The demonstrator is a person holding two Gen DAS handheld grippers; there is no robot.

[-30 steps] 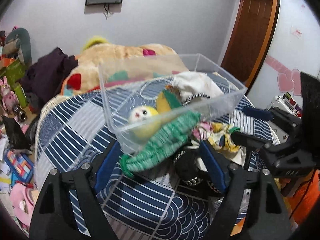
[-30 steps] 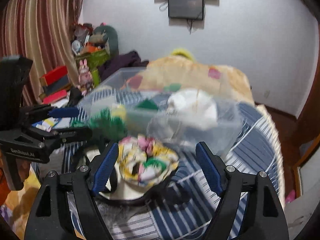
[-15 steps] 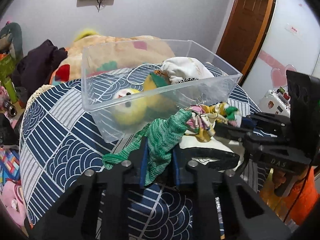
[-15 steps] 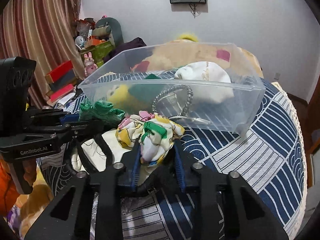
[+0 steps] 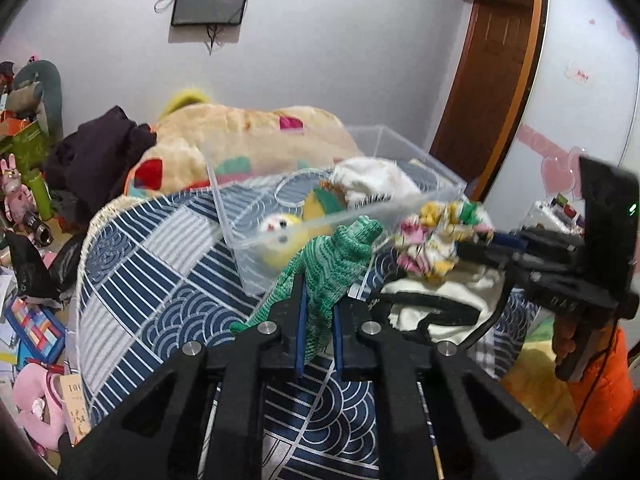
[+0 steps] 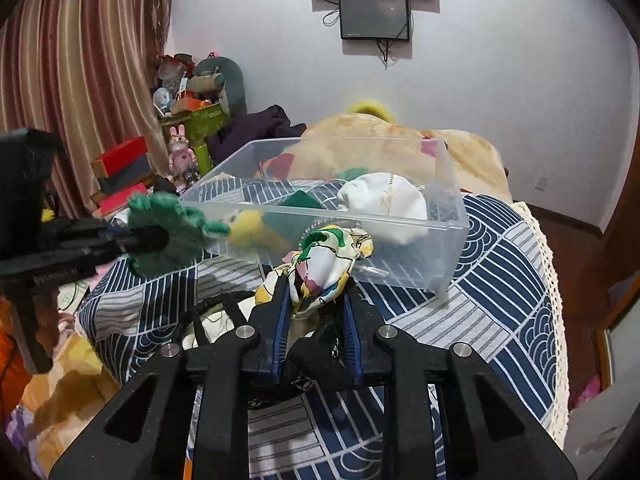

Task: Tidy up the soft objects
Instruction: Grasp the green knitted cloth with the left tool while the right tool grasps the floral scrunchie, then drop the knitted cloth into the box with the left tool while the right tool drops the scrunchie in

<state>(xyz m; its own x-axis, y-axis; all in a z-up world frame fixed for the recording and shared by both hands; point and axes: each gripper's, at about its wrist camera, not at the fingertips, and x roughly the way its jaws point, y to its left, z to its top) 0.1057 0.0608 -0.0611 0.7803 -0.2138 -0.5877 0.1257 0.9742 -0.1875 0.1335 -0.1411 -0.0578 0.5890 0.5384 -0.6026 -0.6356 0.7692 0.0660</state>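
My left gripper (image 5: 318, 312) is shut on a green knitted sock (image 5: 332, 264) and holds it lifted near the front wall of a clear plastic bin (image 5: 280, 240). My right gripper (image 6: 316, 300) is shut on a floral cloth (image 6: 328, 260) and holds it up in front of the bin (image 6: 440, 256). The bin holds a yellow plush toy (image 6: 252, 226), a green item and a white cloth (image 6: 384, 204). The right gripper with the floral cloth (image 5: 432, 240) shows in the left wrist view; the left gripper with the sock (image 6: 164, 232) shows in the right wrist view.
The bin sits on a bed with a blue patterned cover (image 6: 500, 280). A white garment with black straps (image 5: 440, 304) lies below the grippers. A large beige plush (image 5: 240, 140) and dark clothes (image 5: 96, 152) lie behind. Clutter fills the floor at left (image 5: 32, 320).
Both grippers closed, the left on the green sock and the right on the floral cloth, and have lifted them off the bed toward the bin.
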